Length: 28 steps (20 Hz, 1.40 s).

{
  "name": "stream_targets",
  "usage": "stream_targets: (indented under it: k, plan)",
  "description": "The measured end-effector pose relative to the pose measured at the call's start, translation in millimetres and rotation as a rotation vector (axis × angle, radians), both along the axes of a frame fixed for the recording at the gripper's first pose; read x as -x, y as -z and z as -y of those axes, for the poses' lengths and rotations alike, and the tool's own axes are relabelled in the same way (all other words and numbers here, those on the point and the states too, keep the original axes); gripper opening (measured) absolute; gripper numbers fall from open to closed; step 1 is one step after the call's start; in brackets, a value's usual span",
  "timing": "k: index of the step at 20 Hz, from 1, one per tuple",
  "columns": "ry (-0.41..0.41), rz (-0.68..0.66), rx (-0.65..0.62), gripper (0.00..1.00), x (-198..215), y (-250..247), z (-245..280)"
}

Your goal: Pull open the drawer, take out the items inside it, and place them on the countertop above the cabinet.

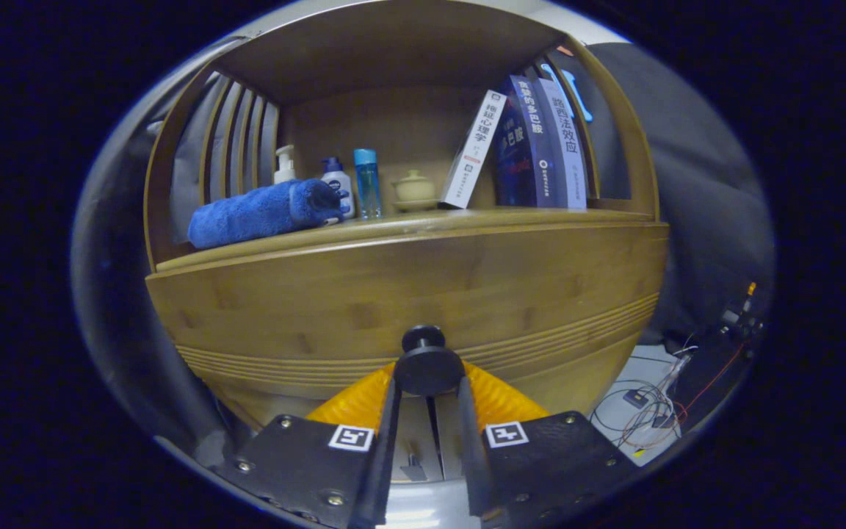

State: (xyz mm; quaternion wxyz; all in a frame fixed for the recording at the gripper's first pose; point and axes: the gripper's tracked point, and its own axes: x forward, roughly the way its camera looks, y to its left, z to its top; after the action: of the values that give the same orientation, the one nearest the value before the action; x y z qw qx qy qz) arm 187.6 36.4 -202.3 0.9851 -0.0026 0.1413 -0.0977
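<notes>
Wooden cabinet (408, 294) fronts my view, its countertop (393, 224) carrying a rolled blue towel (261, 213), bottles (366, 182), a small teapot (414, 188) and leaning books (533, 143).
My gripper (427, 389) is pinching the drawer knob (427, 364), a finger pressed against each side; the drawer (408, 308) face sits flush below the countertop, contents hidden from me.

The countertop (511, 217) carries a rolled blue towel (261, 211) at its left end, bottles (366, 182), a teapot (414, 188) and books (533, 143) at its right end.
</notes>
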Motion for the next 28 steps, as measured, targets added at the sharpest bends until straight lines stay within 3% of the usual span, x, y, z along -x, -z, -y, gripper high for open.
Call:
stream_targets:
  k: [6, 8, 9, 11, 20, 28]
  plan:
    - [-0.026, 0.028, -0.008, 0.43, -8.8, -5.1, -0.4]
    - [-0.021, 0.029, 0.001, 0.40, -9.9, -4.3, 0.3]
    - [-0.025, 0.028, -0.002, 0.31, -5.9, -3.9, -1.0]
    - [-0.030, 0.042, -0.004, 0.31, 3.1, -5.2, -3.8]
    - [-0.024, 0.033, -0.024, 0.31, 76.8, -11.1, -8.6]
    - [-0.110, -0.014, 0.017, 0.31, 139.0, -11.1, -13.6]
